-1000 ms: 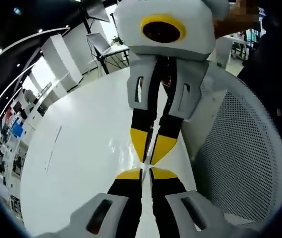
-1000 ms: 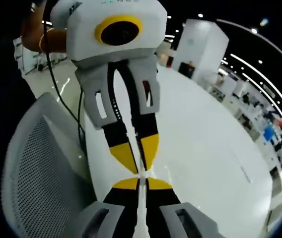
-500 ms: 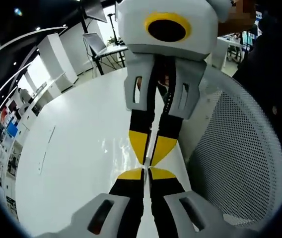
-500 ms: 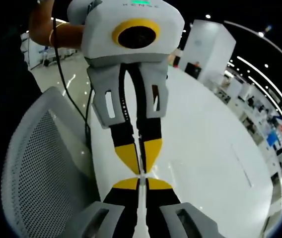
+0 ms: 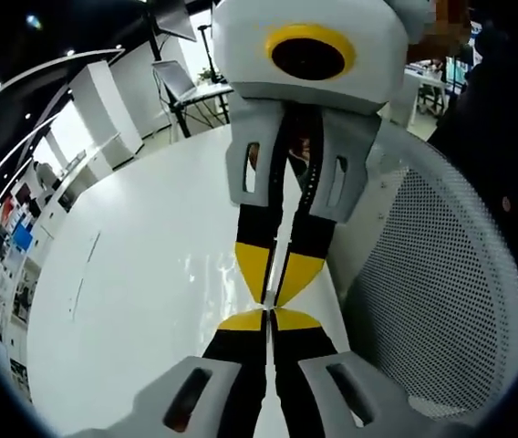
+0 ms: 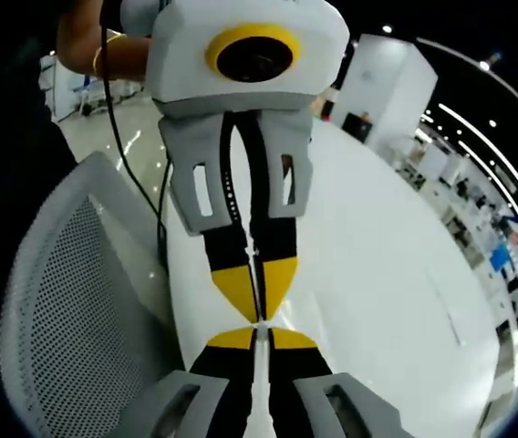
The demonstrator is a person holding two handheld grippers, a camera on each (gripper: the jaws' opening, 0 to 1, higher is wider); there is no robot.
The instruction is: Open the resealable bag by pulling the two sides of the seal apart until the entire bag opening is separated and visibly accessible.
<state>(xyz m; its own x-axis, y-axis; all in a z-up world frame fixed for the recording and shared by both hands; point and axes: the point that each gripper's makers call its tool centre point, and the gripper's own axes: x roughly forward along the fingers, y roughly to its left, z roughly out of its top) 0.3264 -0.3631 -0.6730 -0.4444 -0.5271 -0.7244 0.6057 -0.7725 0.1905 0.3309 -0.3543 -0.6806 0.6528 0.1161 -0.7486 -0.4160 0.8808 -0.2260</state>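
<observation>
My left gripper [image 5: 268, 318] and right gripper [image 5: 270, 297] meet tip to tip above the white table [image 5: 140, 274], their yellow pads almost touching. Both are shut on the clear resealable bag [image 5: 283, 245], which I see edge-on as a thin pale strip running between the jaws. In the right gripper view the same strip of bag [image 6: 257, 383] runs up between my right gripper [image 6: 257, 336] and on into the left gripper [image 6: 257, 312] facing it. The bag's seal and body are too thin and clear to make out.
A grey mesh chair back [image 5: 432, 274] stands close beside the table edge, also in the right gripper view [image 6: 67, 301]. A person's forearm [image 6: 104, 50] and a black cable [image 6: 136, 173] hang by the left gripper. A laptop on a stand [image 5: 179, 82] is far behind.
Both views have shifted slightly with the hands. The grippers stay shut and tip to tip on the bag, with no visible gap opening between them.
</observation>
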